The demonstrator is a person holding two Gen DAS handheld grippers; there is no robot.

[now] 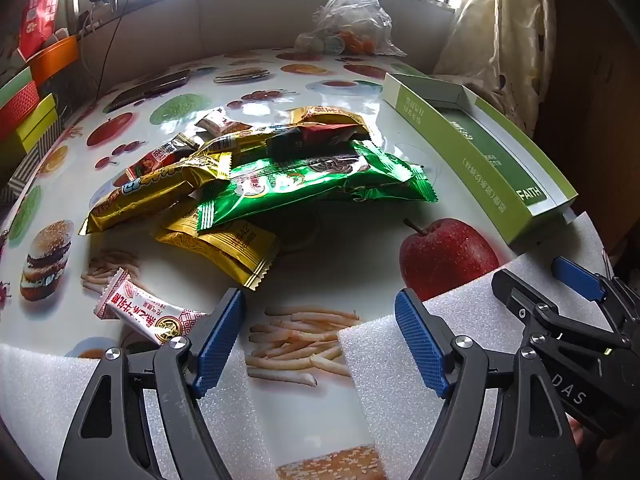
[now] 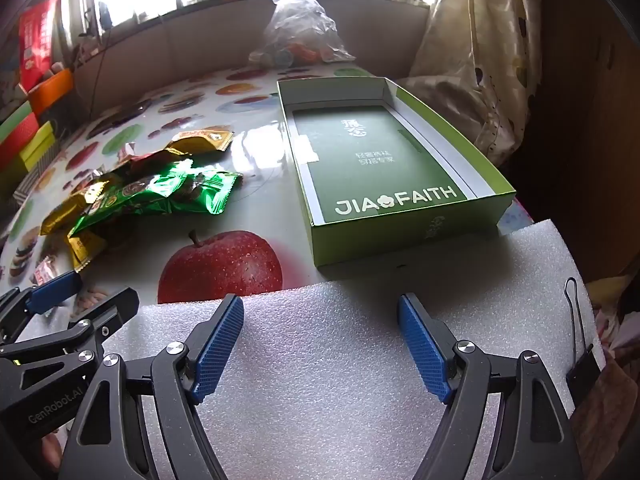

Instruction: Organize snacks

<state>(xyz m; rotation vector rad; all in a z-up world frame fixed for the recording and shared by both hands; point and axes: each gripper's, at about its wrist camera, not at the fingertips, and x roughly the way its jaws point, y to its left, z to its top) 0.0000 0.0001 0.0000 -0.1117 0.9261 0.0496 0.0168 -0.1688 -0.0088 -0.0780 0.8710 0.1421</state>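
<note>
— How do the grippers stand?
— Two, both spread wide and holding nothing: the left gripper (image 1: 320, 340) over the table's (image 1: 340, 248) near edge, the right gripper (image 2: 320, 340) over a white foam sheet (image 2: 340, 360).
— And the snacks?
— One heap mid-table: a shiny green packet (image 1: 316, 184) on top, several gold ones (image 1: 144, 196). One small red-and-white packet (image 1: 148, 312) lies apart, near the left fingers. One green box (image 2: 404, 224) sits open to the right.
</note>
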